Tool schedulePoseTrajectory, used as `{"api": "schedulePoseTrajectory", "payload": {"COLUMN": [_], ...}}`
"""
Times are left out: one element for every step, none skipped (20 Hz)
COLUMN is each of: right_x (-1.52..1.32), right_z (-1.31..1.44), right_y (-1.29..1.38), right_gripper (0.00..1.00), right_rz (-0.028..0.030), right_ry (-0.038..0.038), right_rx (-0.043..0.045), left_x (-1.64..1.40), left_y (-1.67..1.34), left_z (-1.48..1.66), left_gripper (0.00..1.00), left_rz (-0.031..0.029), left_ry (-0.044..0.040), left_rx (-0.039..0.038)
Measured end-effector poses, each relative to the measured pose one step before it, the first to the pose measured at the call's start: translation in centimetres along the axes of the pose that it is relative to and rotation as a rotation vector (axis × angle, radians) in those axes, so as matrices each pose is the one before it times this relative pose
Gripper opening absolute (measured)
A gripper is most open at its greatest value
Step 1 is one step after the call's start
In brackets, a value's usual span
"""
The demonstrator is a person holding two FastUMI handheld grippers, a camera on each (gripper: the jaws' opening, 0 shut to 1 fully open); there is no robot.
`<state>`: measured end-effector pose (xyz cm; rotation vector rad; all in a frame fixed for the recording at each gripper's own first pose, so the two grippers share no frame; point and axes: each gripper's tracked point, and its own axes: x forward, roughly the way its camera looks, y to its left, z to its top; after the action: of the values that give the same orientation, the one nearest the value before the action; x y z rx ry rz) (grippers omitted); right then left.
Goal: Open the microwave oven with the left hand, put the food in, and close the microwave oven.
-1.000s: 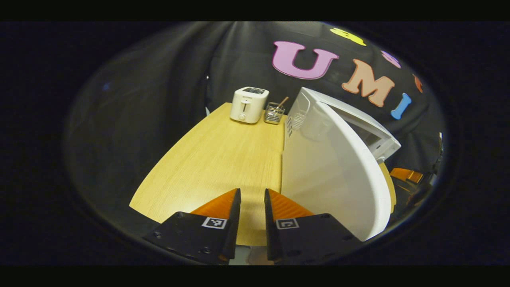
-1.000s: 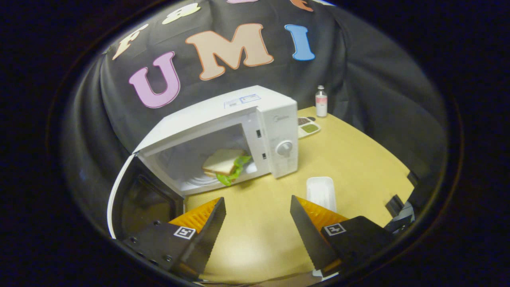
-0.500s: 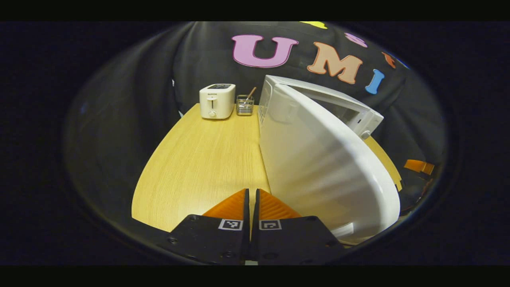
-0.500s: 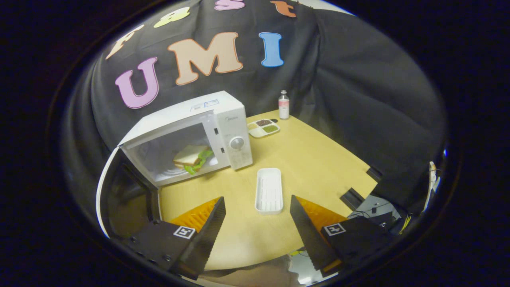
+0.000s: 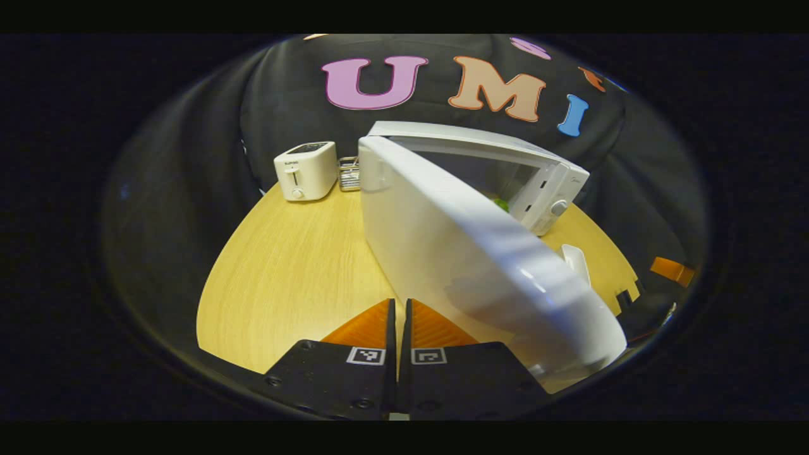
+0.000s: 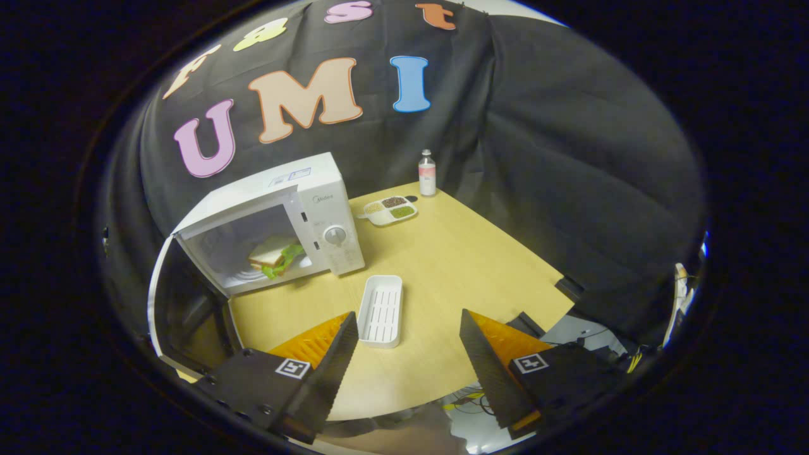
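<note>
In the left gripper view the left gripper [image 5: 399, 316] has its fingers pressed together on nothing, low over the table [image 5: 297, 272], with the microwave door [image 5: 468, 259] swung out just beside it at 2 o'clock. The right gripper [image 6: 407, 354] is spread wide and empty near the table's front edge, a white tray [image 6: 381, 309] just past it at 11 o'clock. Farther, at 10 o'clock, the sandwich [image 6: 273, 254] lies inside the open microwave [image 6: 316, 196]; bare tabletop spreads toward 1 o'clock.
</note>
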<state>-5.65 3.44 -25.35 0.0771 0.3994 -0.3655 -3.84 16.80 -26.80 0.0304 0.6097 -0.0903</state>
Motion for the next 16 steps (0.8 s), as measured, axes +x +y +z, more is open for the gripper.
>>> {"api": "schedulePoseTrajectory", "payload": {"right_x": [0.472, 0.357, 0.465, 0.53, 0.514, 0.591, 0.562, 0.63, 0.685, 0.721, 0.701, 0.645, 0.546, 0.511, 0.46, 0.329], "right_z": [0.553, 0.604, 0.441, 0.542, 0.505, 0.664, 0.673, 0.573, 0.186, 0.163, -0.019, 0.153, 0.098, 0.161, 0.334, 0.3], "right_y": [-0.583, -0.335, -0.313, -0.417, -0.548, -0.451, -0.423, -0.398, -0.414, -0.394, -0.294, -0.116, -0.108, -0.1, -0.068, 0.049], "right_gripper": [1.0, 0.92, 0.92, 1.0, 1.0, 1.0, 1.0, 1.0, 0.92, 0.92, 0.99, 0.99, 0.99, 0.89, 0.89, 0.99], "right_rz": [0.01544, 0.01998, 0.02109, 0.01904, 0.01557, 0.01557, 0.01555, 0.01631, 0.0118, 0.01111, 0.01384, 0.01621, 0.0137, 0.01074, 0.0083, 0.0098], "right_ry": [-0.01045, -0.00851, -0.00727, -0.00726, -0.00825, -0.01048, -0.01239, -0.00606, -0.00057, 0.00612, 0.0085, 0.00732, 0.00704, 0.00523, -0.0014, -0.00375], "right_rx": [-0.01125, -0.00886, -0.0104, -0.01662, -0.01669, -0.01027, -0.00346, 0.00485, 0.00695, 0.00704, 0.00823, 0.00818, 0.00686, 0.00132, -0.00156, -0.00405], "left_x": [0.107, 0.29, 0.185, 0.121, 0.343, 0.265, 0.273, 0.262, 0.215, 0.288, 0.168, 0.35, 0.327, 0.35, 0.357, 0.338], "left_y": [-1.128, -1.118, -1.034, -0.965, -1.154, -1.191, -1.165, -1.083, -1.083, -0.929, -0.796, -0.856, -0.702, -0.623, -0.547, -0.461], "left_z": [0.428, 0.246, 0.305, 0.138, 0.201, 0.023, -0.013, 0.018, 0.126, 0.005, 0.255, 0.192, 0.272, 0.276, 0.332, 0.452], "left_gripper": [0.0, 0.01, 0.0, 0.01, 0.01, 0.0, 0.09, 0.01, 0.01, 0.01, 0.01, 0.0, 0.0, 0.0, 0.0, 0.0], "left_rz": [0.00769, 0.00808, 0.00763, 0.00636, 0.00104, -0.00052, -0.00078, -0.00085, -0.00069, 0.0023, 0.00271, 0.0003, 0.00155, 0.00173, 0.00129, 0.00021], "left_ry": [-0.01101, -0.00708, -0.00525, -0.007, -0.00525, -0.00153, 0.00197, -0.00033, -0.00258, -0.00209, -0.00425, -0.00337, -0.00038, -0.00279, -0.00247, -0.00328], "left_rx": [-0.00581, -0.00716, -0.00732, -0.00712, -0.0076, -0.00614, -0.00263, 0.00088, 0.00329, 0.00732, 0.00937, 0.00756, 0.00816, 0.01, 0.0101, 0.01006]}}
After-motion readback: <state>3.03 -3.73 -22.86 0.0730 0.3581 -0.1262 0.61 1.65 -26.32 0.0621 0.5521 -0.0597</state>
